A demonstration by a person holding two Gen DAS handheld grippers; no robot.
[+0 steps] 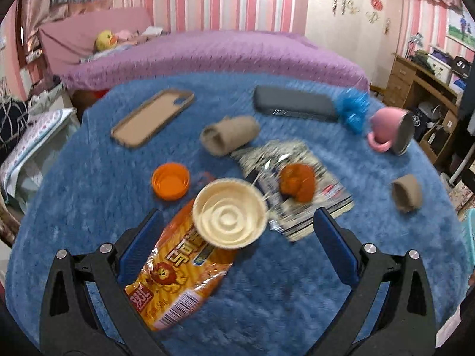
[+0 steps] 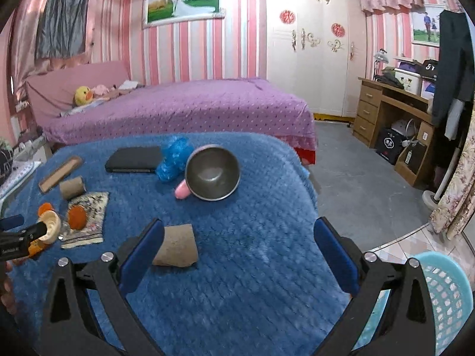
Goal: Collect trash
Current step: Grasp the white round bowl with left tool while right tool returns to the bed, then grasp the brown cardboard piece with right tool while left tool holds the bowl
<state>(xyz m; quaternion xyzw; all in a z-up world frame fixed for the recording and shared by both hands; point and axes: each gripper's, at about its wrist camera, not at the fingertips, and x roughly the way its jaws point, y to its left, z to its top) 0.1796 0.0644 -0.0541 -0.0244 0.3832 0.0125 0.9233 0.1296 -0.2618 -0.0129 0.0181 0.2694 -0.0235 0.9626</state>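
My left gripper (image 1: 234,225) is open above a blue fuzzy table (image 1: 89,184), its fingers either side of a cream paper cup (image 1: 230,213) that lies on an orange snack bag (image 1: 178,270). Beyond it lie an orange cap (image 1: 170,180), orange peel (image 1: 298,181) on a silver wrapper (image 1: 294,190), and two cardboard tubes (image 1: 228,135) (image 1: 406,192). My right gripper (image 2: 237,237) is open and empty, with one cardboard tube (image 2: 176,246) by its left finger. The left gripper's tip shows at the cup (image 2: 50,227) in the right wrist view.
A phone case (image 1: 151,117), a dark case (image 1: 294,103), a blue plastic wad (image 1: 353,108) and a tipped pink mug (image 1: 392,130) lie at the table's far side. A light-blue basket (image 2: 442,293) stands on the floor at the right. A purple bed (image 2: 178,109) lies behind the table.
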